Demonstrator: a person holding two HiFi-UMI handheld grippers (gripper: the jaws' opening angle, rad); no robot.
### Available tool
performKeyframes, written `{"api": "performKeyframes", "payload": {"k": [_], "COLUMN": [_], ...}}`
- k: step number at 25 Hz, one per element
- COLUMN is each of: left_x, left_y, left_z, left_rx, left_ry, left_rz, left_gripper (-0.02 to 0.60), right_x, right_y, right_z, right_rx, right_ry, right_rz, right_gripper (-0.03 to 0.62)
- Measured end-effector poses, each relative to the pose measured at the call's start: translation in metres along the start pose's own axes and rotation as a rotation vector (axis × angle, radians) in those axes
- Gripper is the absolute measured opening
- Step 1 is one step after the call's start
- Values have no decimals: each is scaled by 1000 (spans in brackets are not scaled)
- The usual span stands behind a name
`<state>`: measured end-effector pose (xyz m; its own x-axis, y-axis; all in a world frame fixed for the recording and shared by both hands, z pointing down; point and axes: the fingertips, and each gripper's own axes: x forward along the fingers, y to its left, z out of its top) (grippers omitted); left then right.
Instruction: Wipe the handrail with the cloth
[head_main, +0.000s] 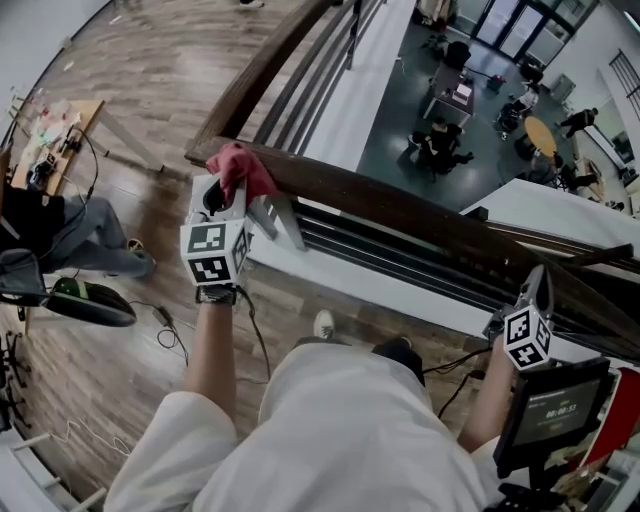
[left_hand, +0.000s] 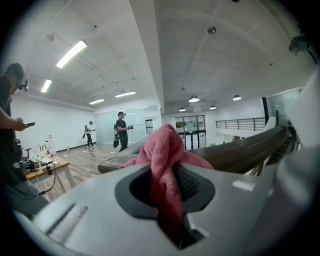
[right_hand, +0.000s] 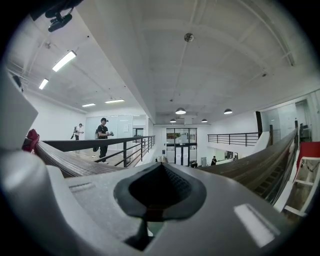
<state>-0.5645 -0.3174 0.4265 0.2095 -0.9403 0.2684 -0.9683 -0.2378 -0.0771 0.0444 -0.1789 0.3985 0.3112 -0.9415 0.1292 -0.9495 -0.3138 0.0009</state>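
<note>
The left gripper is clamped on the red cloth, and the cloth sits bunched on top of the dark wooden handrail, right at its far-left end where the rail turns a corner. In the left gripper view the cloth rises in a loose peak out of the pinch, with a tail hanging down between the jaws, so only one fold seems to be caught. The right gripper is well apart, near the right end of the rail on the near side; its jaws are together with nothing between them, and I can't tell whether it touches the wood

Standing here, my worry is the drop. Beyond the rail is an open lower floor with people sitting down there. The hold looks thin, so if the wood drags on the wad during a stroke, the cloth could pull free and go over the far side. The other risk is a poor wipe: a bunched-up lump touches only a narrow strip, so a pass along the top could leave the sides untouched. Pressing harder to make up for that could bring the jaw tips down onto the wood and scrape it
</note>
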Motion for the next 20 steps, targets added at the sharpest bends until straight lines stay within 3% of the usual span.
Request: {"api": "performKeyframes", "payload": {"k": [10,17,20], "left_x": [8,22,24], "left_y": [56,65,74], "left_z": [6,14,13], "left_rx": [-7,34,15], "left_ry": [-7,-24,-42], "left_rz": [88,88,107], "left_gripper": [75,77,77], "right_x": [-2,-4,-4], "right_y": [0,-2,0], "right_z": [1,-2,-3], "right_rx": [-7,-8,-8], "right_ry": [4,10,9], "right_rz": [-2,7,12], "right_gripper": [3,4,3]}}
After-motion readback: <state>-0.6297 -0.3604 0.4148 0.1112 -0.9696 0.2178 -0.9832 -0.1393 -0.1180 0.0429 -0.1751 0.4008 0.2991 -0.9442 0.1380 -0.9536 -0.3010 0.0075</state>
